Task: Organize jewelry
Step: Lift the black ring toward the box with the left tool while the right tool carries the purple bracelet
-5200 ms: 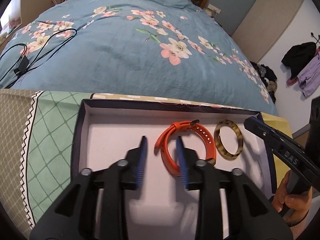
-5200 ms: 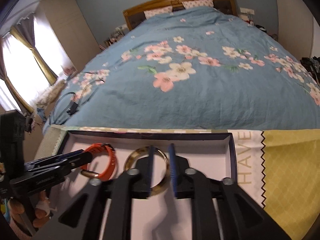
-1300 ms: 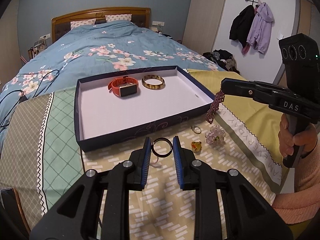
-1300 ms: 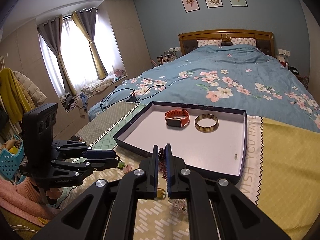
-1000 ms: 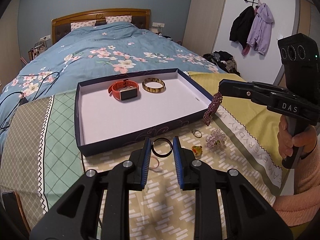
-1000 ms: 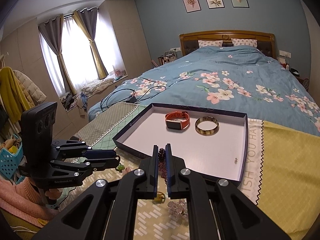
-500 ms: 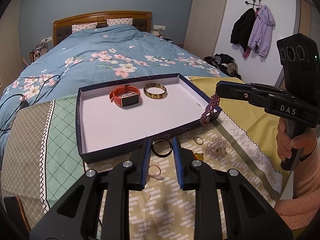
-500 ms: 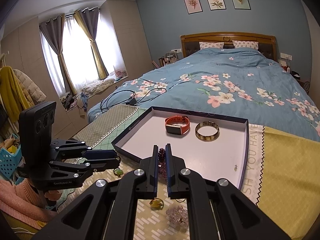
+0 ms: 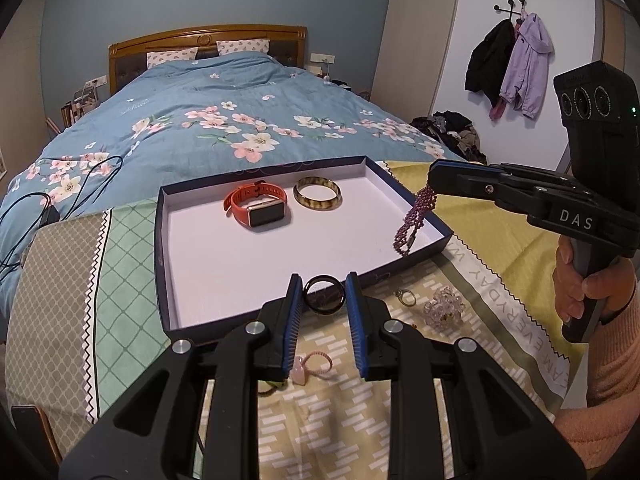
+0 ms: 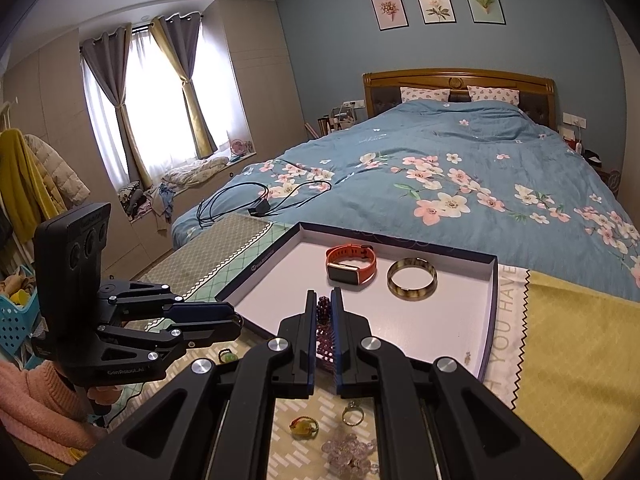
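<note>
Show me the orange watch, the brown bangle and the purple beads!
orange watch [image 9: 266, 213], left wrist view, on its screen.
brown bangle [image 9: 318, 204], left wrist view, near rim.
purple beads [image 9: 416, 220], left wrist view, mid-strand.

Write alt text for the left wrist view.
The left gripper holds a dark ring above the near edge of an open box on a bed, with a watch and bangle inside. At right, the right gripper dangles a purple bracelet over the box's corner.
</note>
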Motion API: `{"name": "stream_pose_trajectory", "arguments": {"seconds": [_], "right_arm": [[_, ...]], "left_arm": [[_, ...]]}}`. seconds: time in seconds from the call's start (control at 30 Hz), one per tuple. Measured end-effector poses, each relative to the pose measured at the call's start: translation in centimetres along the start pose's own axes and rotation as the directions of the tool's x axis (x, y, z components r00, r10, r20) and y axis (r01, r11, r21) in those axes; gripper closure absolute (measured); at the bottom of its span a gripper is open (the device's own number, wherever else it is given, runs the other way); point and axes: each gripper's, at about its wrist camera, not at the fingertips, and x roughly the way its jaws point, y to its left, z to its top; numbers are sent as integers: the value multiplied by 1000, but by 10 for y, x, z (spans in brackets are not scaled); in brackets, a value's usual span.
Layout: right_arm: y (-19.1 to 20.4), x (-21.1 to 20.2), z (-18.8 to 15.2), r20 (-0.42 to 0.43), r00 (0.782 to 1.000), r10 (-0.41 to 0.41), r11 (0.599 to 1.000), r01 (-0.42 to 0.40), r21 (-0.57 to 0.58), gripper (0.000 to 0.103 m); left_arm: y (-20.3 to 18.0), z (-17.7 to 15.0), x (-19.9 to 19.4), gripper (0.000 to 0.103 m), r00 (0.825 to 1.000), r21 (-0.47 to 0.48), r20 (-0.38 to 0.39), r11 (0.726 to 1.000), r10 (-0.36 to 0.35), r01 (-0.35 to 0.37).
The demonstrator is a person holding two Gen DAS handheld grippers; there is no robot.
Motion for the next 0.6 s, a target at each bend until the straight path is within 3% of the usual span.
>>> {"name": "stream_pose_trajectory", "arguments": {"seconds": [0.6], "right_arm": [[-18,23,10,-20,999,-26,1000,26,9,98]], "left_arm": [[10,16,16,81,1000,-13,-7,1000,16,-16]]}}
